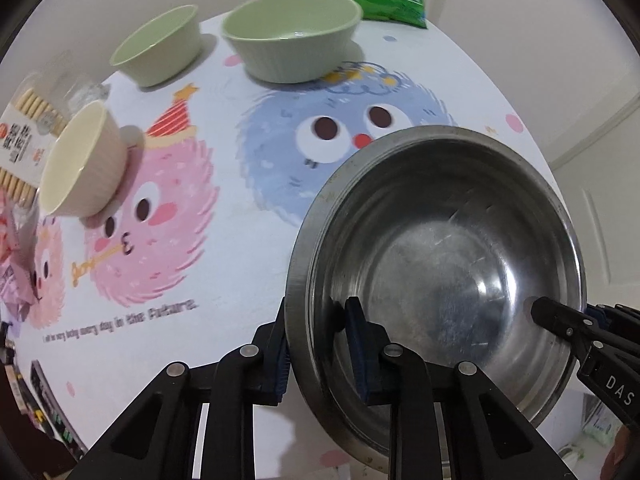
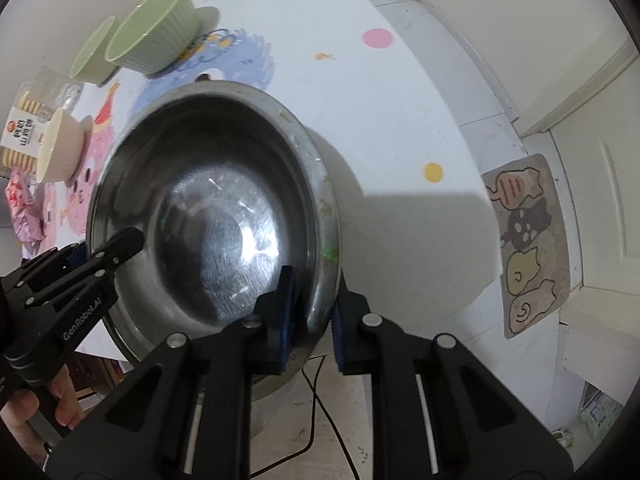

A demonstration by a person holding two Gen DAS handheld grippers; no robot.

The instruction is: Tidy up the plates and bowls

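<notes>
Steel bowl, round, scuffed; rim between both grippers

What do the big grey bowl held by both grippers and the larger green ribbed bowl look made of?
Big grey metal bowl: likely stainless steel, brushed and scuffed, with mirror-like glare. Larger green ribbed bowl: probably glazed ceramic or melamine, smooth and opaque with a soft sheen; the pictures cannot settle which.
</notes>
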